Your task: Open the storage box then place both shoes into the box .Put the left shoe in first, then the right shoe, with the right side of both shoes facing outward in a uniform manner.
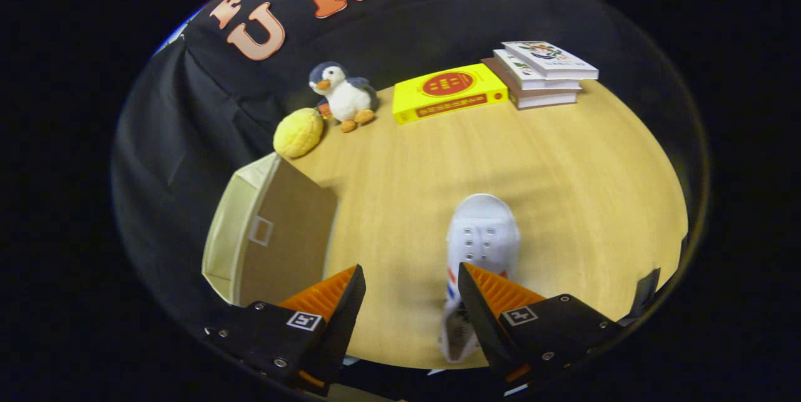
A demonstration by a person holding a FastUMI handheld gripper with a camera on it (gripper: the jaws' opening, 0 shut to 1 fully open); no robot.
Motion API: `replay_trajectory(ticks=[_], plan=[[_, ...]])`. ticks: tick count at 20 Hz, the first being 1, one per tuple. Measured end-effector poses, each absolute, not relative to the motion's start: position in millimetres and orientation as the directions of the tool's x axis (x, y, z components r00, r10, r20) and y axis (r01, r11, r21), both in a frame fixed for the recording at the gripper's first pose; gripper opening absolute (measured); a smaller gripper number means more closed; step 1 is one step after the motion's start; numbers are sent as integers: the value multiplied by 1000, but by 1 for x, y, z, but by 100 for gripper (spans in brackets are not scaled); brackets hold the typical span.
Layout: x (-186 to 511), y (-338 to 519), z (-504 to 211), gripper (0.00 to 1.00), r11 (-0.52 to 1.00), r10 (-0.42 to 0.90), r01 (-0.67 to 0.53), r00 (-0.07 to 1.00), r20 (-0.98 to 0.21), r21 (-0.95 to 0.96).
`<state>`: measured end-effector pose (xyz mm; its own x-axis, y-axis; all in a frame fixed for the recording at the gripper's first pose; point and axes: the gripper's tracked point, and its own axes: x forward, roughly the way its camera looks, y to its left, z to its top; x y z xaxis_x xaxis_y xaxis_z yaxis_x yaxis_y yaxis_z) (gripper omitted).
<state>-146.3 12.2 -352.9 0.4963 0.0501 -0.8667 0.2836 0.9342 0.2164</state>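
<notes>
White shoe (482, 245) with red-blue stripes lies beside the right finger of the released gripper (411, 280).

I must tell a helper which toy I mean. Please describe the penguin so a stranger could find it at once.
On the wooden table, look to the far edge by the black cloth, well beyond the open tool. The plush penguin stands between a yellow sponge-like ball and a yellow book; only it has an orange beak.

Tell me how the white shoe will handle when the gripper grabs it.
The white shoe, partly behind the right finger of the open gripper, looks like soft canvas, so it probably squashes and sags. Likely light. Lying flat on the table, it should slide, not roll.
</notes>
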Motion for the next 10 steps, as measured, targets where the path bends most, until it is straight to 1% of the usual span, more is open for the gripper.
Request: replay_trajectory(ticks=[3,5,7,10], plan=[[-183,-14,-374,89,951,-28,287,446,-895,113],[-201,-18,-387,89,959,-41,271,412,-910,79],[-208,-20,-397,89,969,-63,244,395,-917,39],[-212,-34,-408,87,981,-141,176,376,-916,-79]])
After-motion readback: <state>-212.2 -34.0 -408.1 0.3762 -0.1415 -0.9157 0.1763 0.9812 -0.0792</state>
